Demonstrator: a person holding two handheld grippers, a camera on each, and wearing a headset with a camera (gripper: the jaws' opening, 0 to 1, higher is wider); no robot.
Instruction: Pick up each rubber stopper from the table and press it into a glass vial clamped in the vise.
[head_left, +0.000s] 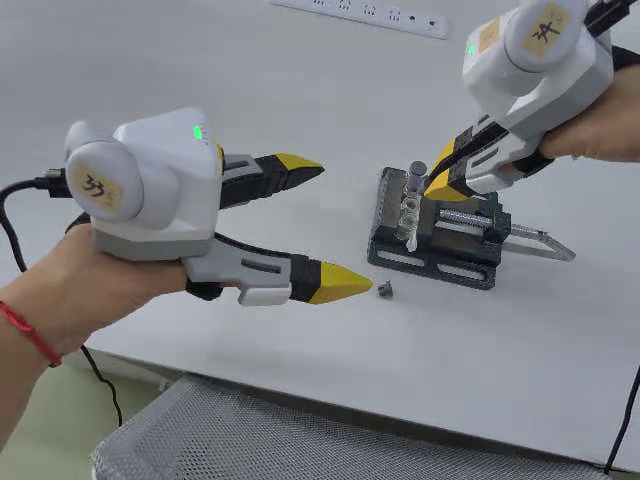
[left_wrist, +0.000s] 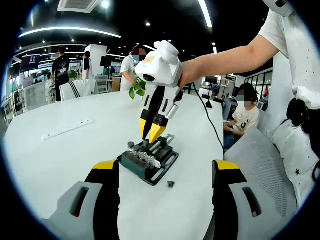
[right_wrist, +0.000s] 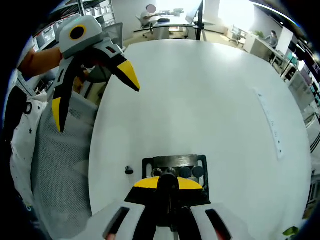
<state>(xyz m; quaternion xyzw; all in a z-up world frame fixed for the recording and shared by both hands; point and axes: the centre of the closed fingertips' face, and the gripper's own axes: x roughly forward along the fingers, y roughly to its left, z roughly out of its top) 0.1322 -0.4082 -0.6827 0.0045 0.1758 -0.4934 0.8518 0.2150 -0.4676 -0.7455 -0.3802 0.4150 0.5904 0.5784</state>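
Got a black metal bench vise (head_left: 440, 250) right of centre on the white round tabletop (head_left: 250, 90). Clamps a row of clear glass vials (head_left: 410, 212) upright, mouths up for pressing.

Holding the right hand-held gripper (head_left: 435, 180) steeply nose-down over the far end of that row, upper right of frame, jaws set nearly together. Can make out a dark bit between the tips in the right gripper view. Maybe a stopper, can't confirm. Reads as lining up to seat one in a vial.

Holding the left hand-held gripper (head_left: 330, 228) at left of frame, jaws spread wide, nothing in them, clear of the vise. Probably staged for the next pick.

Have one small dark grey rubber stopper (head_left: 385, 290) loose on the tabletop, lower middle of frame. Sits just off the vise's near-left corner, close to the left one's lower yellow tip.
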